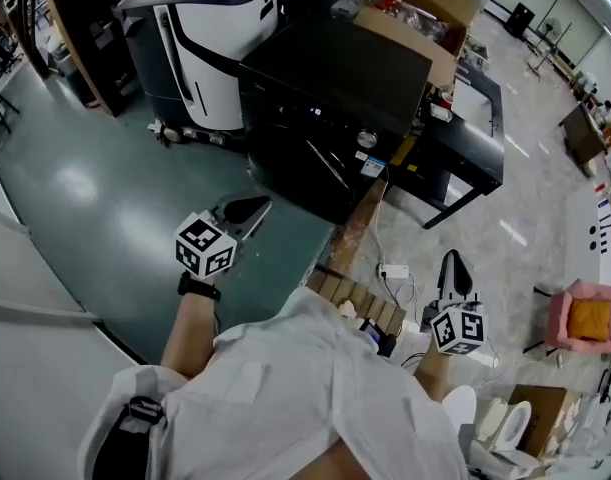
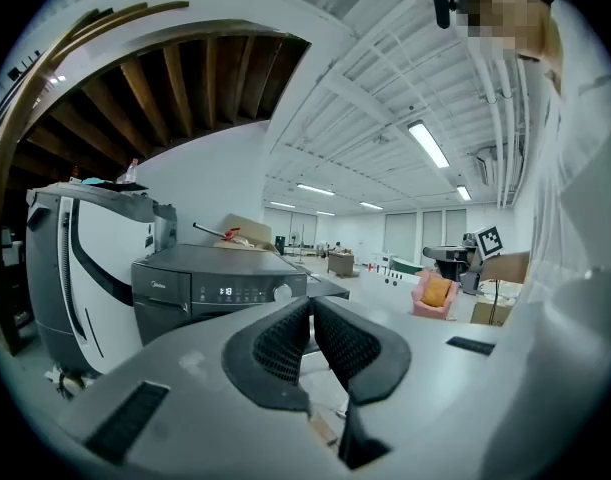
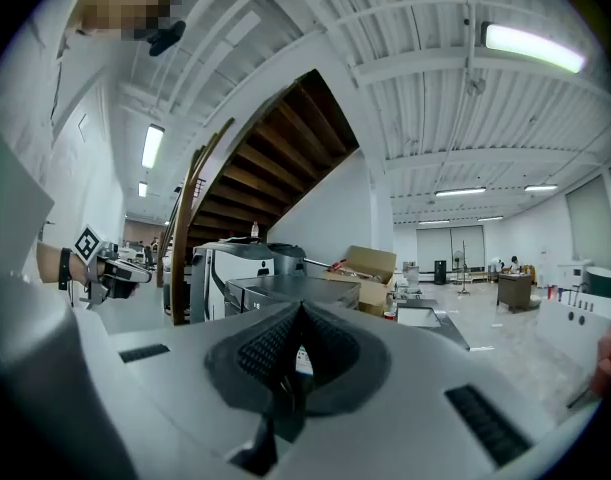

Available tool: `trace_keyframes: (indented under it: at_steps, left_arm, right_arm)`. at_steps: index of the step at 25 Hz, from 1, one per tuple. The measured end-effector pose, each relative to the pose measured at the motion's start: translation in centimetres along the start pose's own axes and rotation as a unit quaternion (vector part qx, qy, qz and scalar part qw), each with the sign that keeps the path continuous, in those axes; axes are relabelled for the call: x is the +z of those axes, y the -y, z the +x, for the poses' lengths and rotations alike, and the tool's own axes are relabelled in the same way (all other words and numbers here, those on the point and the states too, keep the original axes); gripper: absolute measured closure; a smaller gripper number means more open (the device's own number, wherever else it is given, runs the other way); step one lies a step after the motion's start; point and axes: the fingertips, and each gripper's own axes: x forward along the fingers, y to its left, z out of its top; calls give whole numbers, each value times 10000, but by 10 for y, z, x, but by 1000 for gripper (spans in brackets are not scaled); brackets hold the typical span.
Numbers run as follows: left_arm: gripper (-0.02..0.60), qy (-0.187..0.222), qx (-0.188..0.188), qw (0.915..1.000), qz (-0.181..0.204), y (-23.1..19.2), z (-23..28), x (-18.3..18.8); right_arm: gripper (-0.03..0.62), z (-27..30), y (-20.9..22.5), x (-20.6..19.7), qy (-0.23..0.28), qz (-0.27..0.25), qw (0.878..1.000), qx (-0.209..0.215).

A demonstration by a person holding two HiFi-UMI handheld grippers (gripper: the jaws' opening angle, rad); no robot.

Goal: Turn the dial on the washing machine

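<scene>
The dark washing machine (image 1: 325,83) stands ahead of me on the floor, its round silver dial (image 1: 366,139) on the front panel beside a lit display. In the left gripper view the machine (image 2: 210,293) and its dial (image 2: 282,291) lie well beyond the jaws. My left gripper (image 1: 247,208) hovers over the green floor, short of the machine, shut and empty, tips together (image 2: 311,303). My right gripper (image 1: 452,266) hangs lower right near my body, also shut on nothing (image 3: 301,308). The machine (image 3: 285,290) shows far off in the right gripper view.
A tall white and black appliance (image 1: 200,38) stands left of the washer. An open cardboard box (image 1: 425,13) sits behind it, and a black table (image 1: 475,133) to its right. A power strip (image 1: 393,270) with cables lies on the floor. A pink seat (image 1: 583,318) is at far right.
</scene>
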Motion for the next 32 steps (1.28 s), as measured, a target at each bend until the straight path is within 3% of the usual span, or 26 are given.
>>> trace_keyframes:
  at_steps: [6,8,20,25,32]
  left_arm:
    - [560,-29,175,9998,-70,-11,-9,-6]
    - [560,-53,240,9996,-117,-15,-12,-10]
    - [560,-165,958,9938,-541,-46,-19,-29]
    - [560,-227,1291,9887,-725,-55,-12,-35]
    - [560,-289,1779,9792,-937,-64,2,-40]
  right_arm:
    - [591,20,-10,-5,-126,23,9997,189]
    - [560,27,-15,-6,-201,25,9994,290]
    - [511,119,-30,-21,-677,-145,9906,1177]
    - [493,175,-36,-33,-959,-463,9802,1672]
    - [460,253,-52,-54,-1364,-1107,9560,2350]
